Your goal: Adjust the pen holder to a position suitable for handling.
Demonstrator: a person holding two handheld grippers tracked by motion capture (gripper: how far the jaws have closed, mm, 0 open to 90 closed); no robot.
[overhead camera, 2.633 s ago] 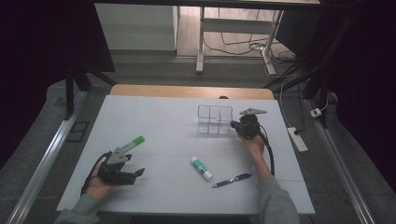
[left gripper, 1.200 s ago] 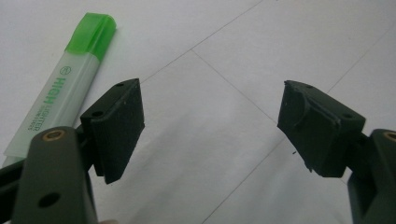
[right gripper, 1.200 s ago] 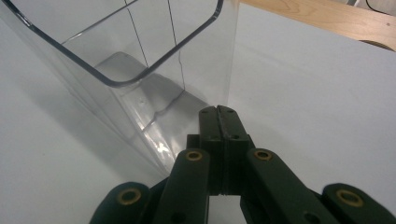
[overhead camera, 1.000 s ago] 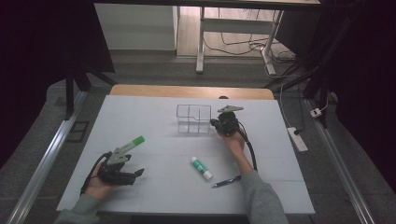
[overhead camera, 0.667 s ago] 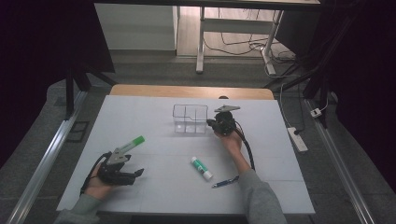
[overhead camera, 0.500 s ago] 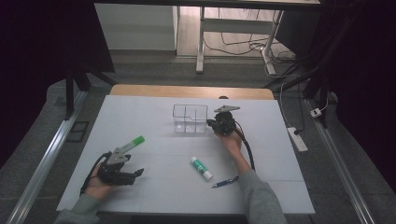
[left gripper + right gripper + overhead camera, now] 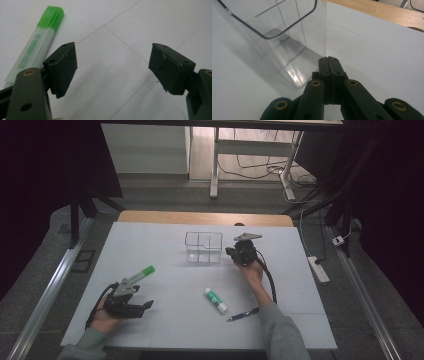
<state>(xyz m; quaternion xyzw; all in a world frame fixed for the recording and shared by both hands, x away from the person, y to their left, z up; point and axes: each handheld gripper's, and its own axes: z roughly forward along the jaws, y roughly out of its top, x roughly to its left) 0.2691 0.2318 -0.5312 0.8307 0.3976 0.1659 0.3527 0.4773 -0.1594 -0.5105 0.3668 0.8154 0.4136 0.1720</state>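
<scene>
Right gripper view: right gripper [image 7: 328, 60] jaws pressed together at near wall of clear divided organizer [image 7: 274, 32], apparently clamping its edge to drag it; wall between pads too transparent to confirm | left gripper [image 7: 112, 65] spread wide beside green highlighter [image 7: 37, 42], likely staged for pickup; barrel end cut off.

My high view looks forward and down over the whole desk [image 7: 150, 240]. Each tool camera sits low, close to the surface, sharing the highlighter [image 7: 37, 42] and clear organizer [image 7: 274, 37] with it.
</scene>
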